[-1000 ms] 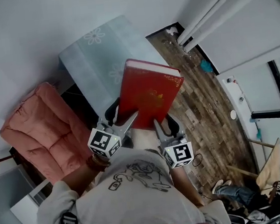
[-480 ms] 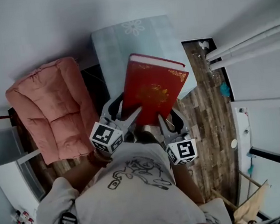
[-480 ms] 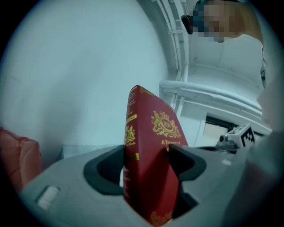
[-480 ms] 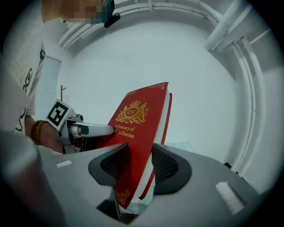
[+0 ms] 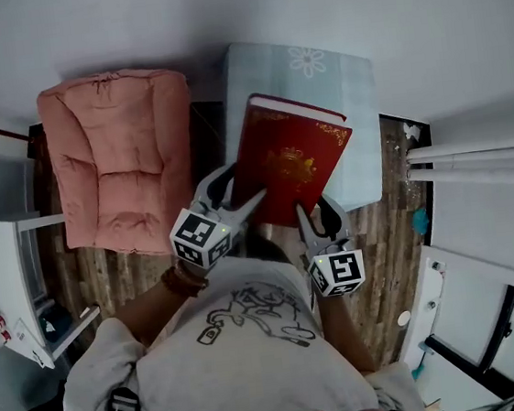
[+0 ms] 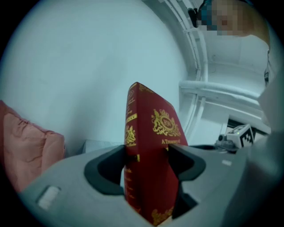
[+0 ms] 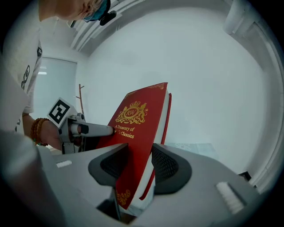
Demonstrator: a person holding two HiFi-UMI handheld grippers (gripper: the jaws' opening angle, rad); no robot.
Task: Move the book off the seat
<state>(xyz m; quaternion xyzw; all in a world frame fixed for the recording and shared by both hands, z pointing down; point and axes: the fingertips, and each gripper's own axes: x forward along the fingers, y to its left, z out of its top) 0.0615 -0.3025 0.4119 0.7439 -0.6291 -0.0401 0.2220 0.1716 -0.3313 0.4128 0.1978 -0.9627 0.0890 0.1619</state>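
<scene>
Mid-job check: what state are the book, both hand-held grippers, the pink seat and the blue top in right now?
Red book: closed, lifted, tilted, clamped at its lower end.
Left hand-held gripper: shut on the red book, across the spine.
Right hand-held gripper: shut on the red book, at the page edge.
Pink seat: book not on it.
Light blue top: book held over it, not resting.

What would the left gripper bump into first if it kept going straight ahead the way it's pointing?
The red book, which the left gripper clamps between its jaws. Beyond it, probably the white wall, passing above the pale blue top; depth is hard to judge.
</scene>
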